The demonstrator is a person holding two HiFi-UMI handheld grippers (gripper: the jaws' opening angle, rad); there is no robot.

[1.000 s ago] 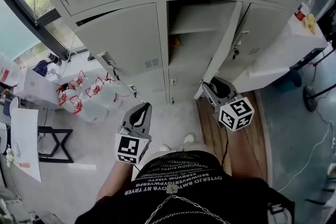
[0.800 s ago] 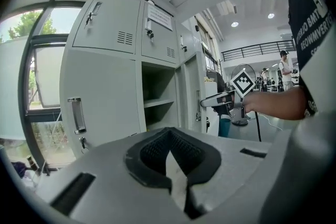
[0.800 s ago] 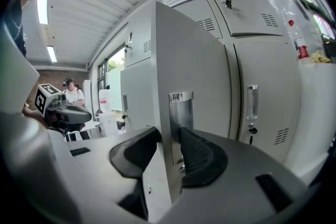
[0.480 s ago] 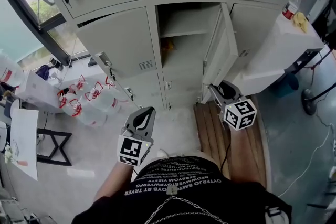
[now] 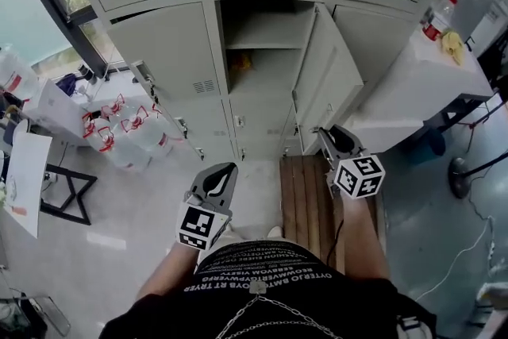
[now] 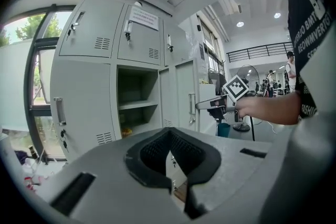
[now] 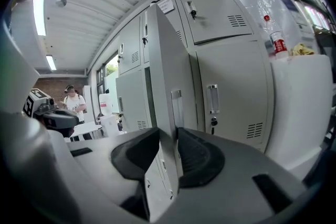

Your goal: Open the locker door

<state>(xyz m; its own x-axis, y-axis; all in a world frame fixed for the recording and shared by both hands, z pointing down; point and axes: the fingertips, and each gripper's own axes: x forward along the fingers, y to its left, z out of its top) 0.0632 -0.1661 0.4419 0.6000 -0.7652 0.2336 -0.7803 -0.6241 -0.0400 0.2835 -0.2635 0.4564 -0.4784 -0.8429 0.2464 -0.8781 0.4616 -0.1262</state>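
Standing swung well out to the right of its compartment, the locker door (image 5: 329, 83) has its free edge turned toward the person. Judged from that, the opening is largely done. At most a little more swing is left, and then letting go. The right tool (image 5: 329, 136) pinches that free edge low down: its jaws have just been closing, and the door's edge fills the gap between the pads. The left tool (image 5: 225, 169) hangs well apart from the door, over the floor, with its jaws pressed together on nothing. Inside the open compartment (image 5: 225, 28) a shelf (image 5: 266, 42) lies bare. Below it a small yellowish thing (image 5: 243, 59) sits toward the back, too small to name.
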